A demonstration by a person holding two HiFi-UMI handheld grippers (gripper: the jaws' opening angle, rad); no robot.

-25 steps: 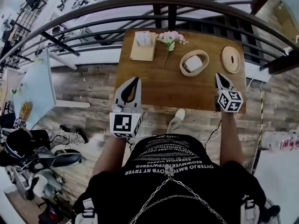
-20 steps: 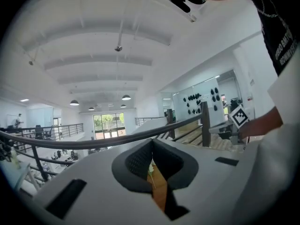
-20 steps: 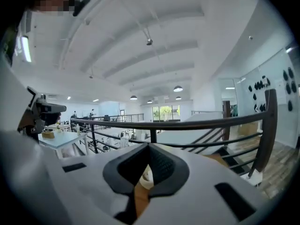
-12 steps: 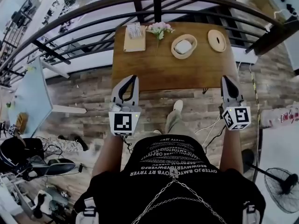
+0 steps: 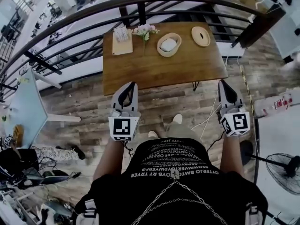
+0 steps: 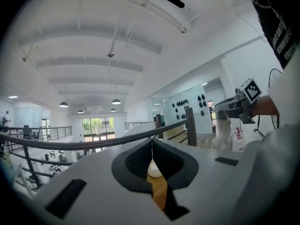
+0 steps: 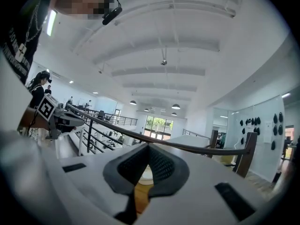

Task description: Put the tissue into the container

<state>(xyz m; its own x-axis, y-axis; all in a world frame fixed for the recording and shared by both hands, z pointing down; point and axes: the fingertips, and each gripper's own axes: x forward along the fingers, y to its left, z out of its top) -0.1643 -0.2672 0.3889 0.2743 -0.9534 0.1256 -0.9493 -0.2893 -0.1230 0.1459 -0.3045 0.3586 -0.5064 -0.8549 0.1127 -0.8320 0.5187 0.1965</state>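
I am holding both tools out over the plank floor (image 5: 154,95), short of the near edge of the surface (image 5: 159,71), and neither one is carrying anything. The left tool (image 5: 132,85) is showing its pads (image 6: 136,161) pressed together at the tips, with only a sliver of wood visible through the loop behind them. The right tool (image 5: 220,82) is likewise closed tip to tip and empty. The container (image 5: 161,51) is sitting toward the far side of the surface, well apart from both tools and roughly between their lines of aim. A white wad that I am taking to be the tissue (image 5: 168,44) is lying inside it, though it is too small from the head view to be sure. Its round lid (image 5: 200,36) is lying flat just to the right of it. The flowers (image 5: 144,30) are lying to its left, and beyond them a tissue box (image 5: 121,33) is standing on a board (image 5: 123,47) at the far left corner. The near half of the surface is lying bare, giving open room ahead of both tools. A dark curved railing (image 5: 140,1) is closing off the far edge, cables (image 5: 206,121) are trailing across the floor beside the right tool, and a fan (image 5: 286,172) is standing further out on the right.
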